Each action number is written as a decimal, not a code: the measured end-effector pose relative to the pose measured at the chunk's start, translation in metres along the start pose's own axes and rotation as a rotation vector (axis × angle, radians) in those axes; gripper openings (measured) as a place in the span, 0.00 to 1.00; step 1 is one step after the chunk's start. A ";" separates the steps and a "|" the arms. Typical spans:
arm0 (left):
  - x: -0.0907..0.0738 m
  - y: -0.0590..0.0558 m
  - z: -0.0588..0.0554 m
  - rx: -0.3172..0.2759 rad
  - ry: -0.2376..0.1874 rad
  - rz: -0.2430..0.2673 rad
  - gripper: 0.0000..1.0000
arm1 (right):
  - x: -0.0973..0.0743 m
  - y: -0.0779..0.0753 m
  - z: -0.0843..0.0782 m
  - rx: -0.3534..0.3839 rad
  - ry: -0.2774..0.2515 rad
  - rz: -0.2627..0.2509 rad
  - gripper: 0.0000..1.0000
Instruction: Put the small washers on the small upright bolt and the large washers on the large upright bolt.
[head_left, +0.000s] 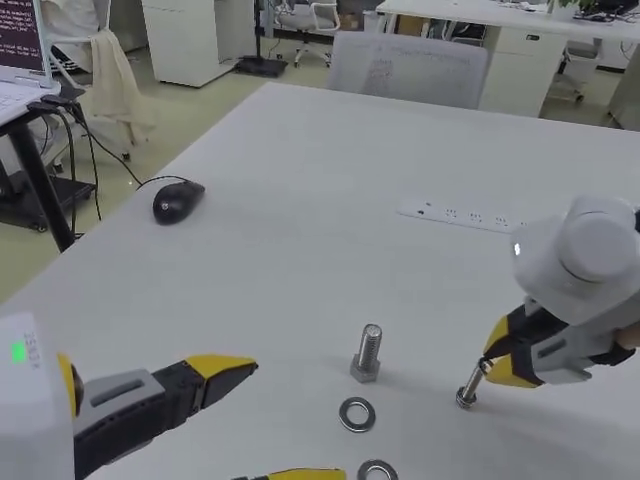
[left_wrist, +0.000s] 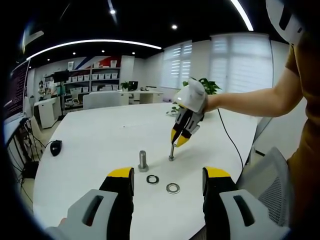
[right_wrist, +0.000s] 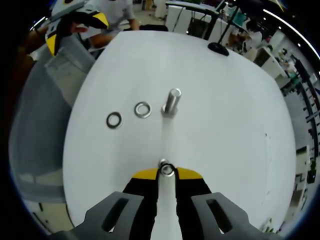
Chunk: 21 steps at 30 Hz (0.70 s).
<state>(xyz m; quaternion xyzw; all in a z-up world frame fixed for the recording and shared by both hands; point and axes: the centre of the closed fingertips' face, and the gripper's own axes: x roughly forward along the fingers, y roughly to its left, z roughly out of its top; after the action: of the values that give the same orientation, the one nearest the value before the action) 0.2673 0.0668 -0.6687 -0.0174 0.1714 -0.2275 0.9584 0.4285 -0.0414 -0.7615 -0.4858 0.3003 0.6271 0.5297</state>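
**On the white table (head_left: 300, 180): right gripper (head_left: 497, 362) pinching small bolt (head_left: 468, 390), left gripper (left_wrist: 169, 171) wide**

At the near-left edge in the head view, the left gripper hovers just above the table. Its jaws are spread wide with nothing between them. Its own view looks out across the table between the two yellow tips.

Just past those tips, two large washers lie flat on the table, near each other but apart. The nearer washer (head_left: 377, 470) sits at the bottom of the head view. The farther washer (head_left: 357, 413) lies a little left of it and farther in.

Just behind the farther washer, the large bolt (head_left: 367, 352) stands upright on its head, thread end up.

Right of the large bolt and apart from it is the small bolt. Its head rests on the table and its shank leans. The upper end is caught between the right gripper's yellow tips, with the jaws drawn narrow around it. In the right gripper view a bright ring shows at the bolt's top between the tips. Cannot tell whether that is a washer or the bolt's own end.

In the left gripper view, a person's arm (left_wrist: 250, 97) carries the right gripper in from the right.

Farther out, a white power strip (head_left: 465, 215) lies flat at far right. A black mouse (head_left: 178, 200) sits at far left, and its cable (head_left: 135, 183) runs off the left edge. Beyond the far edge of the table stands a grey chair back (head_left: 410, 65).
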 end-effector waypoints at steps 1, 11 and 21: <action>0.000 0.000 0.000 0.001 -0.001 0.001 0.54 | 0.000 0.000 0.000 -0.003 0.001 0.000 0.13; 0.000 0.000 0.001 -0.004 -0.007 0.001 0.54 | 0.007 0.000 -0.001 -0.025 0.023 0.014 0.13; 0.000 0.000 0.000 -0.007 -0.005 0.001 0.54 | 0.020 0.000 -0.006 -0.047 0.047 0.042 0.13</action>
<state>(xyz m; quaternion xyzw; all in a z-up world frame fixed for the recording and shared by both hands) 0.2678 0.0669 -0.6686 -0.0212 0.1698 -0.2266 0.9588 0.4307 -0.0392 -0.7822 -0.5062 0.3080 0.6335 0.4976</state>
